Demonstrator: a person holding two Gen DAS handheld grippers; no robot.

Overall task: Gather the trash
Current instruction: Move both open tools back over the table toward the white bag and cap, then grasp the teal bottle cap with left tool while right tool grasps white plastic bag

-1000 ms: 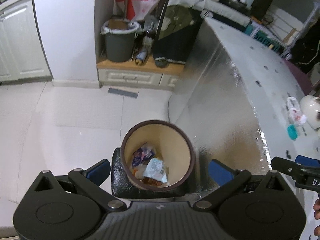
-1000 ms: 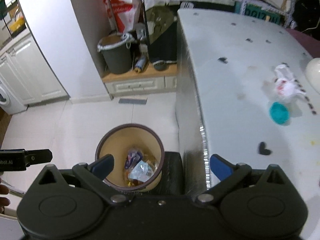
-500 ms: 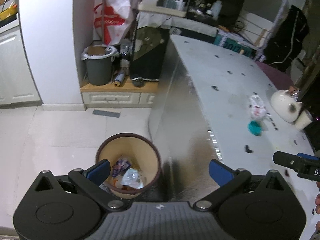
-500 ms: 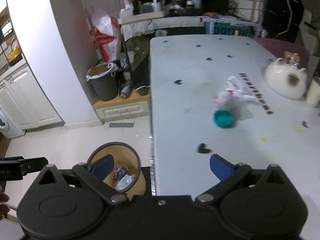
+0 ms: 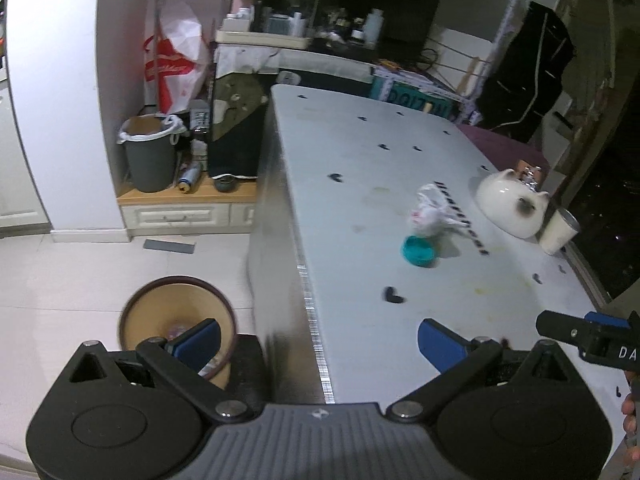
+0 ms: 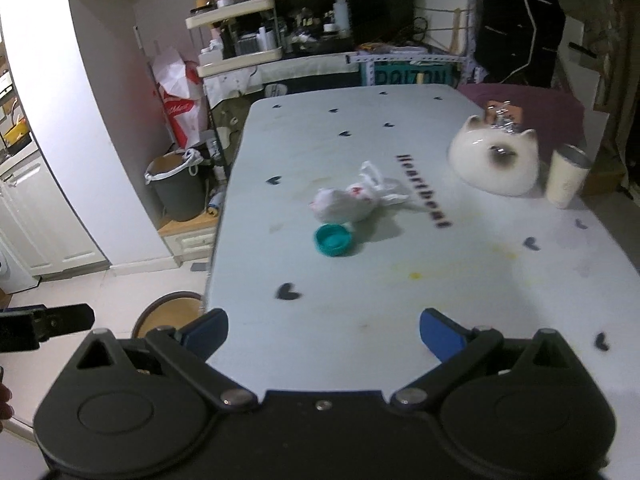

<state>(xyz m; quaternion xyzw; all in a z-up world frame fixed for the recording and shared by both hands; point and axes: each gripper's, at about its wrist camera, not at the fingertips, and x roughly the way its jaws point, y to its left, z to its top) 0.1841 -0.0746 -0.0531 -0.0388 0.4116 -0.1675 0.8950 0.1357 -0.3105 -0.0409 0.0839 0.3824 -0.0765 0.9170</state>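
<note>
A knotted white plastic bag (image 6: 352, 202) (image 5: 429, 210) lies mid-table, and a teal lid (image 6: 333, 240) (image 5: 418, 251) rests just in front of it. On the floor at the table's left stands a brown-rimmed waste bin (image 5: 176, 312) (image 6: 164, 312) with wrappers inside. My left gripper (image 5: 318, 340) is open and empty, straddling the table's near left edge with the bin under its left finger. My right gripper (image 6: 324, 330) is open and empty over the table's near edge, well short of the bag and lid.
A white cat-shaped pot (image 6: 494, 164) and a cream tumbler (image 6: 567, 178) stand at the table's right side. A grey lined bucket (image 5: 150, 152), a red-and-white bag (image 5: 174, 60) and cluttered shelves (image 6: 240, 36) sit beyond the table's far left corner. White floor tiles (image 5: 80, 272) surround the bin.
Both grippers have risen and swung from looking down into the bin toward the table. The bin has slid to the lower left, and the bag and lid now lie ahead.
</note>
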